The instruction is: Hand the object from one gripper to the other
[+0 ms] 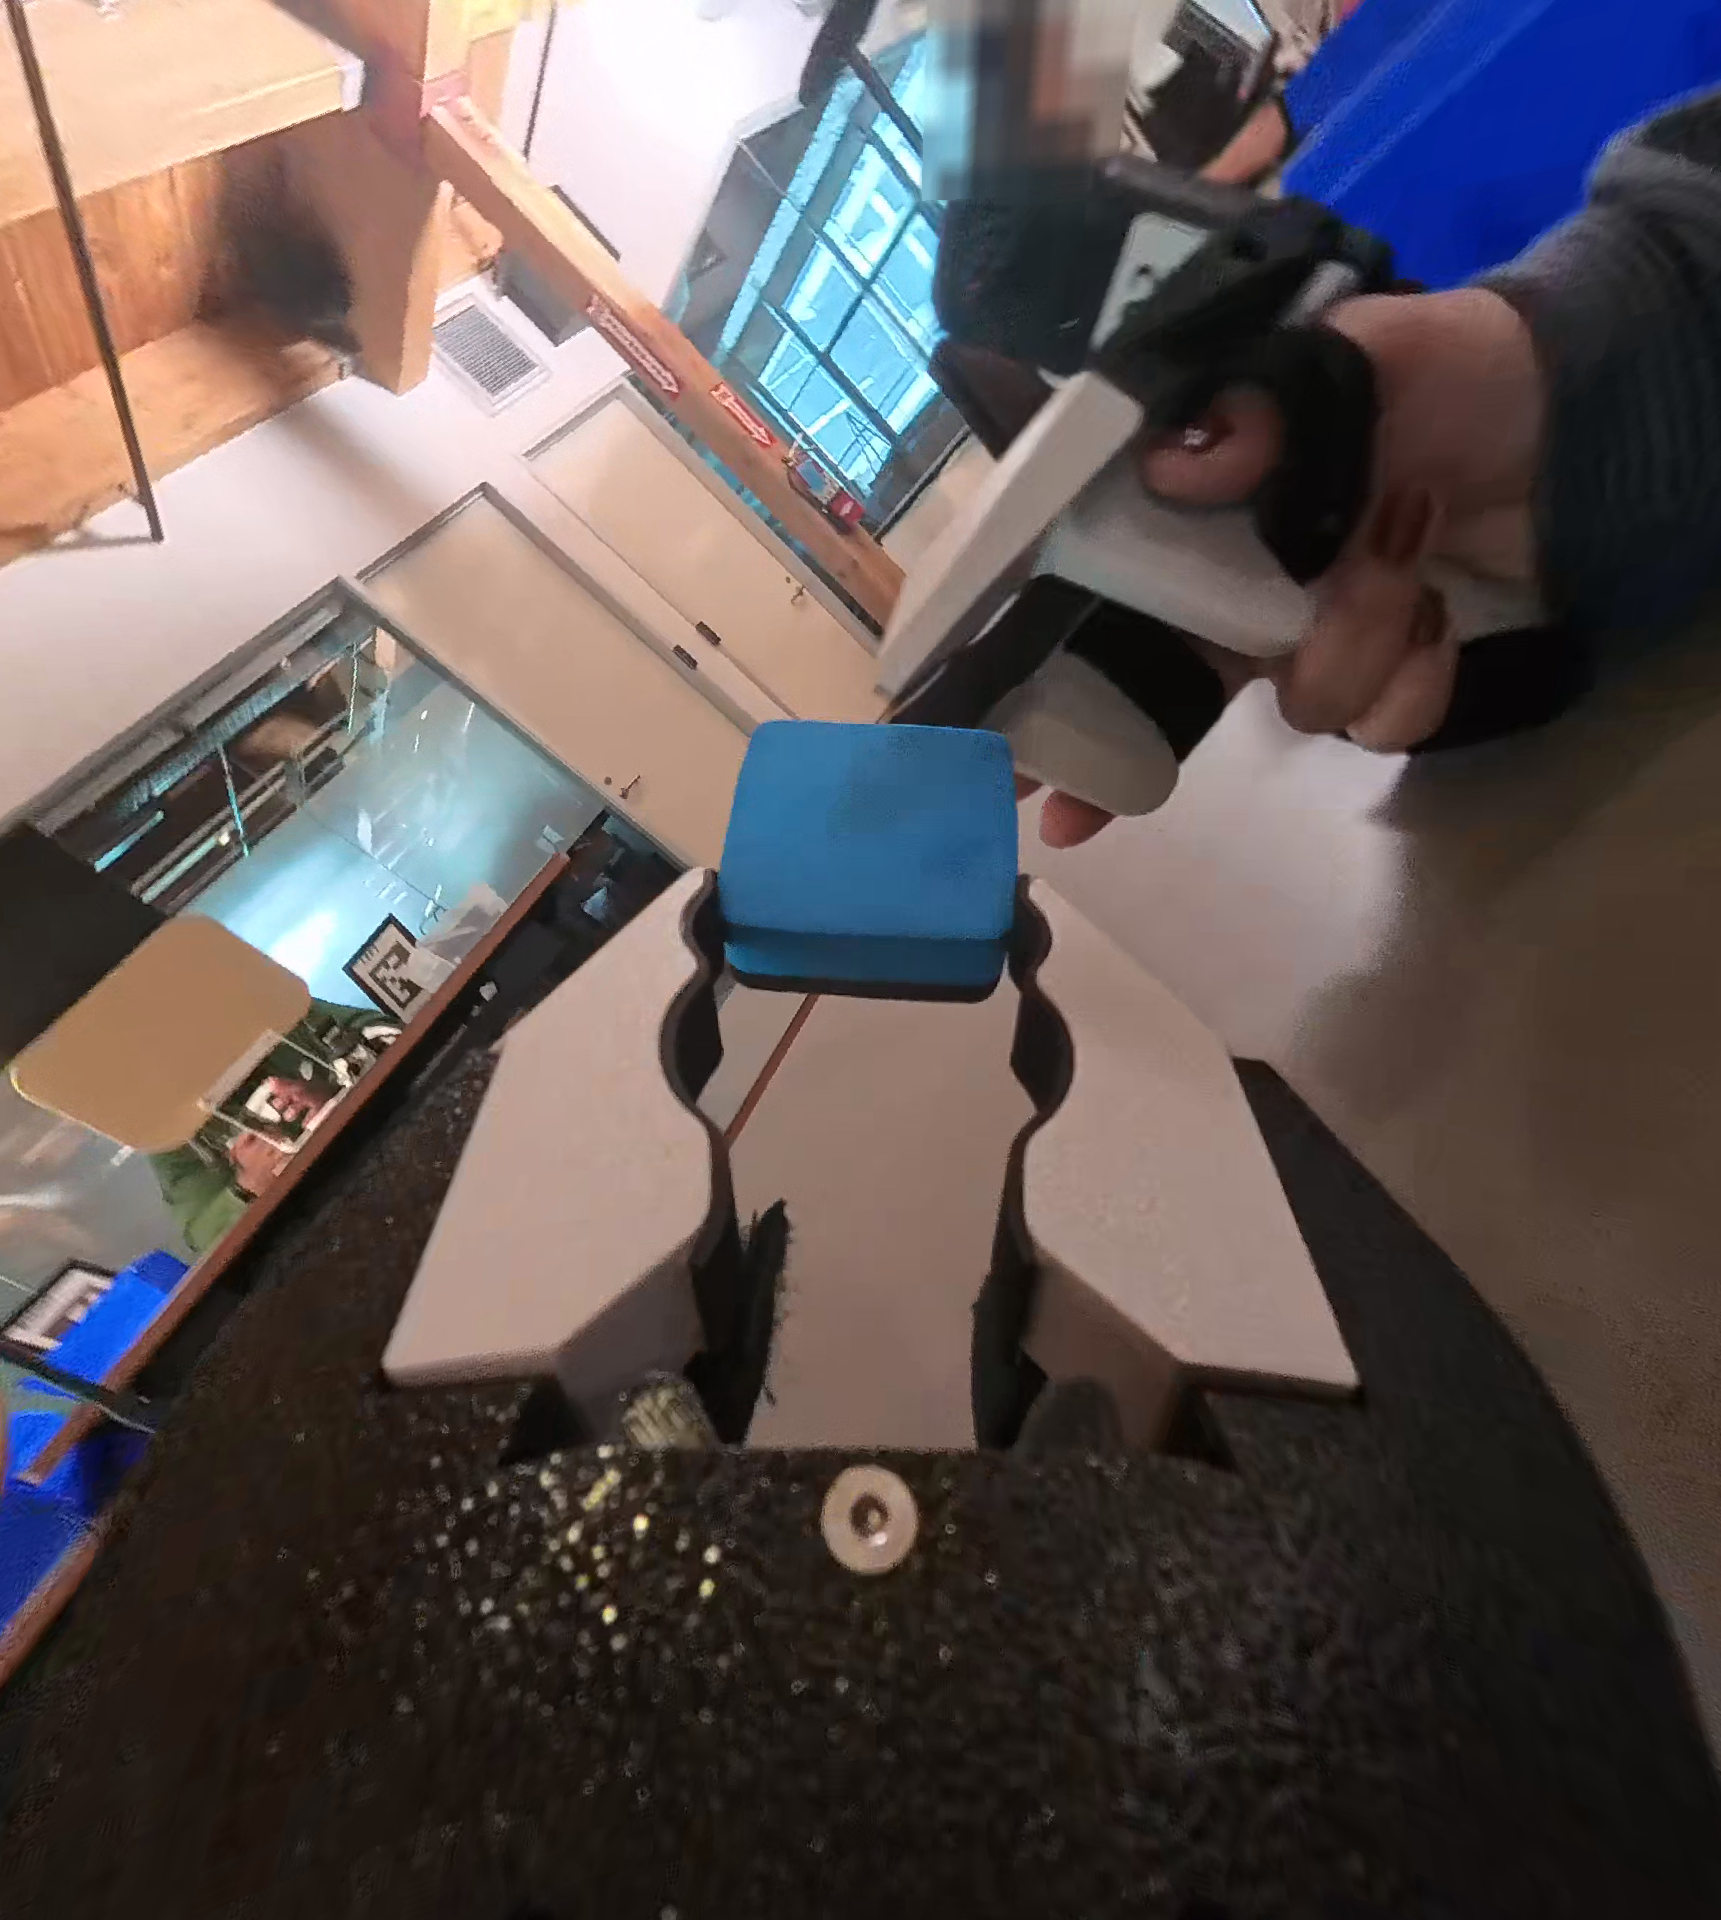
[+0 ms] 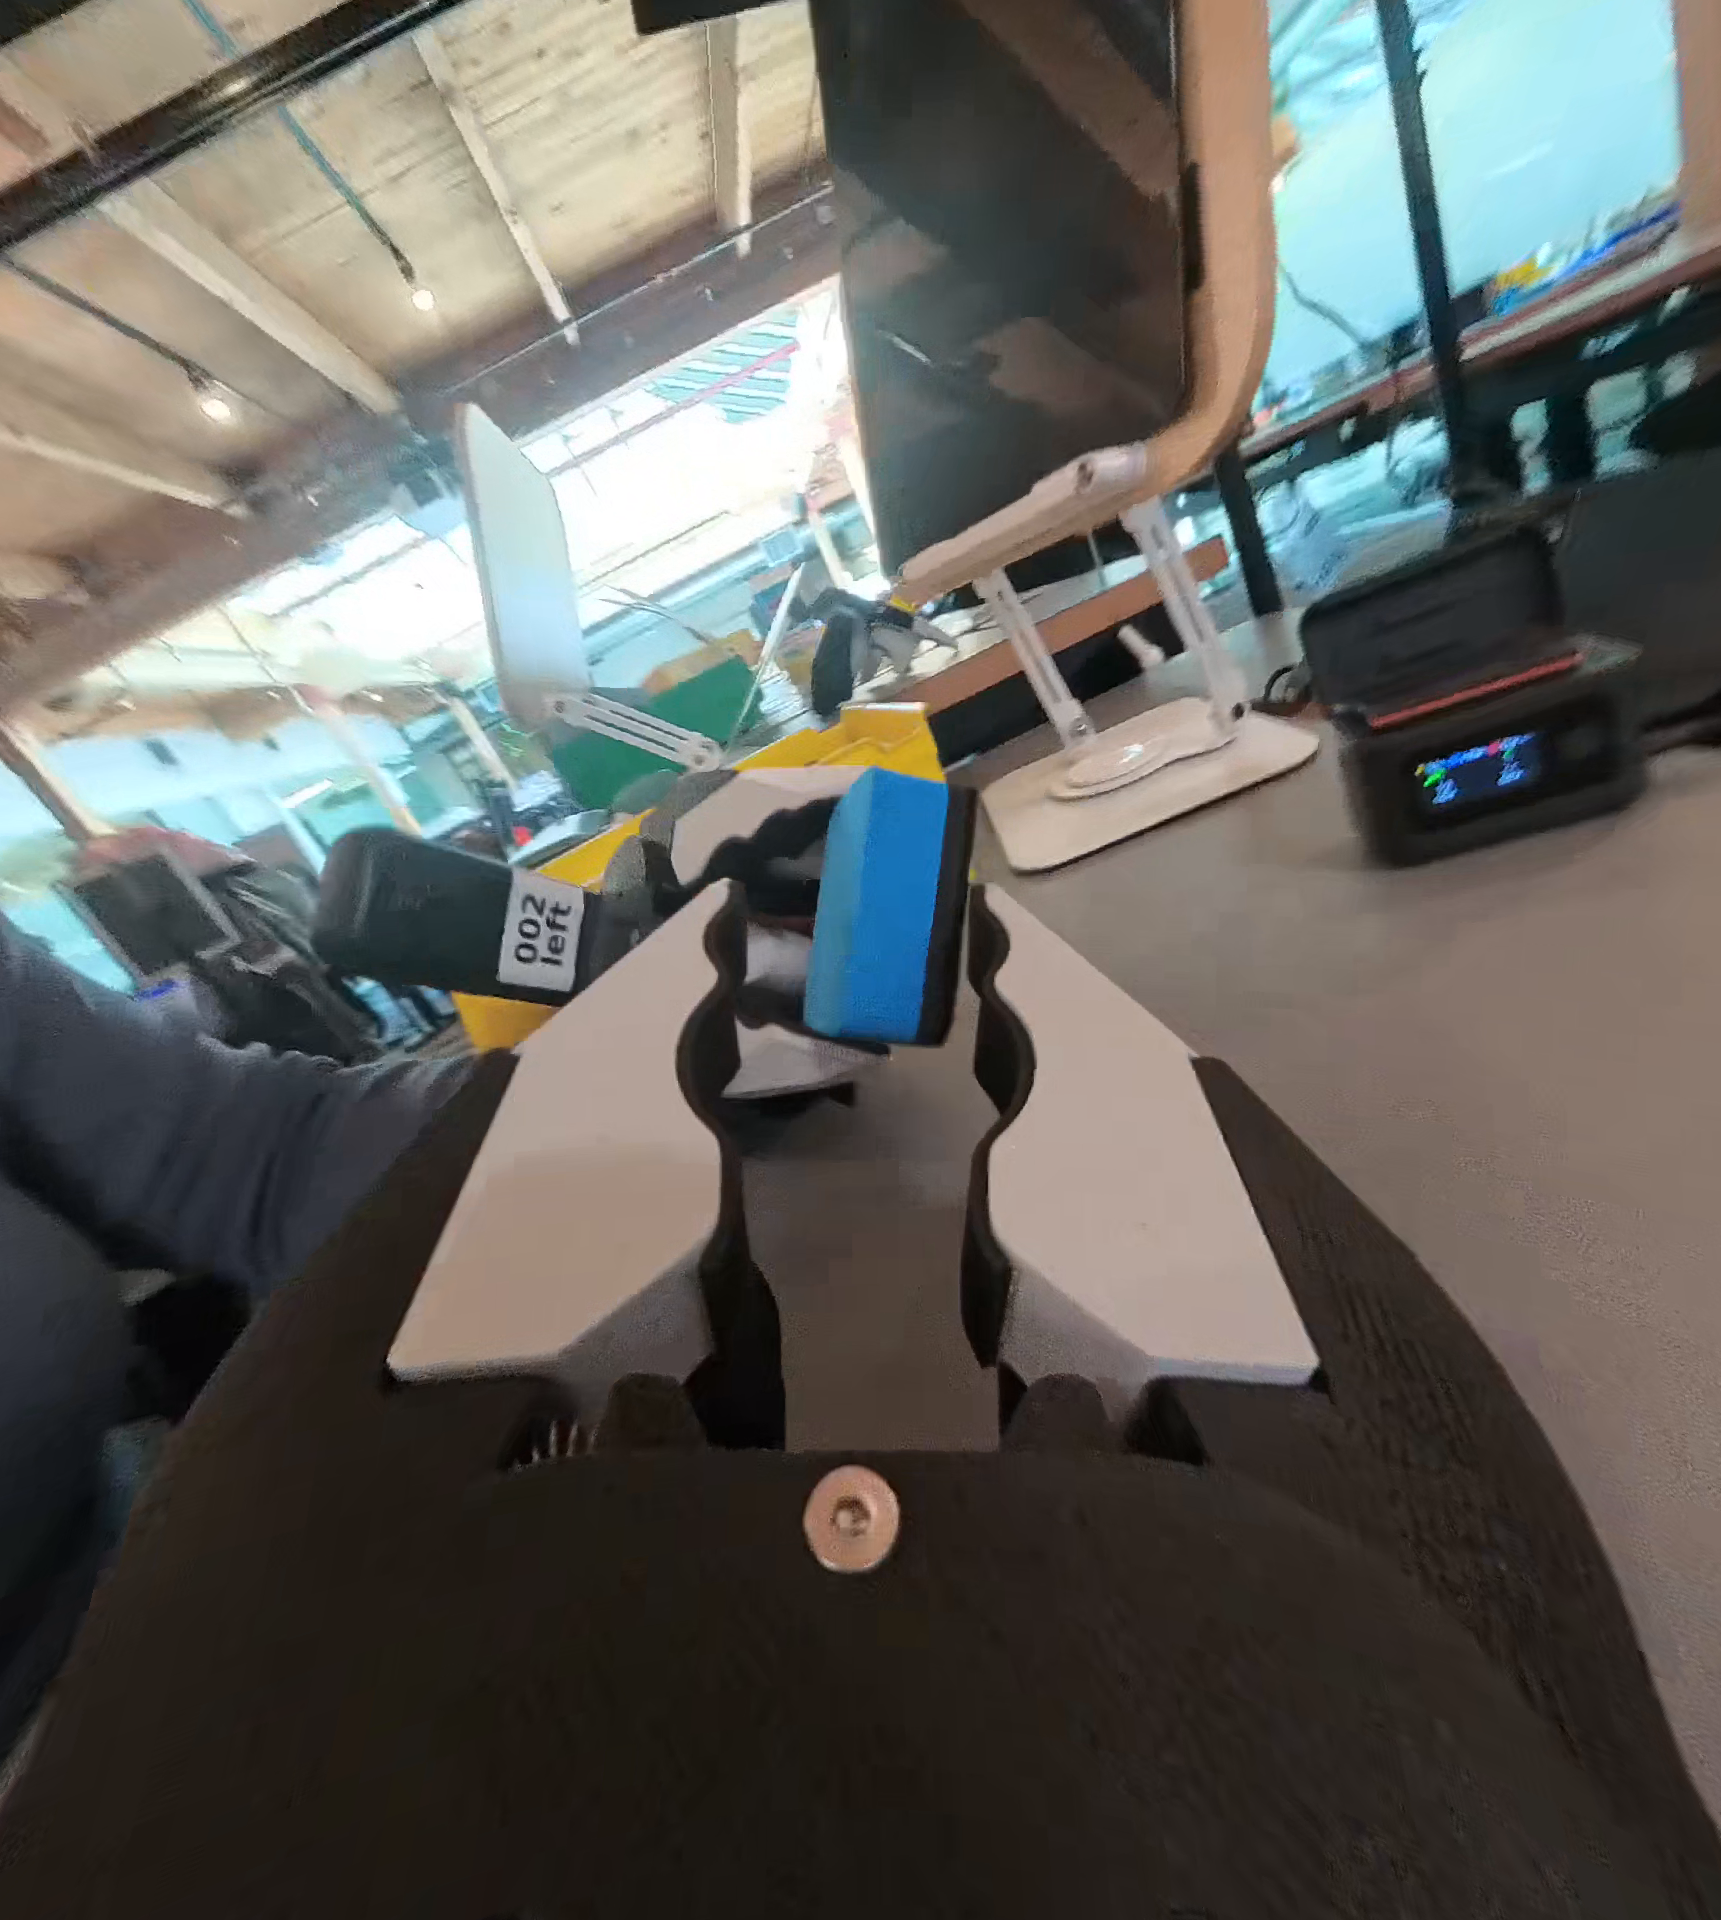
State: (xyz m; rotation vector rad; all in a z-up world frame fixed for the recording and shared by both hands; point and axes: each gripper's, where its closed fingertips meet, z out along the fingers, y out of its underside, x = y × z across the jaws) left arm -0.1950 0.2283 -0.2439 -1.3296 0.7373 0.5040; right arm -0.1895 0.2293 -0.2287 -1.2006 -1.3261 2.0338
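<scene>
The left gripper (image 1: 864, 940) clamps a blue block (image 1: 866, 844) with a black underside between its fingertips, holding it in the air above a grey table (image 1: 1521, 1039). The right gripper (image 2: 851, 935), jaws apart, flanks the same block (image 2: 882, 904) without closing on it. A gloved hand (image 1: 1355, 520) holds the right gripper. A small black device (image 2: 1469, 707) with a lit screen and a white stand (image 2: 1126, 748) sit towards the table's far edge.

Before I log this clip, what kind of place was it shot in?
Probably a shared workshop or lab office: bare wooden ceiling beams, glass-walled rooms, and a grey worktable with a screen on a stand and small electronic box.
</scene>
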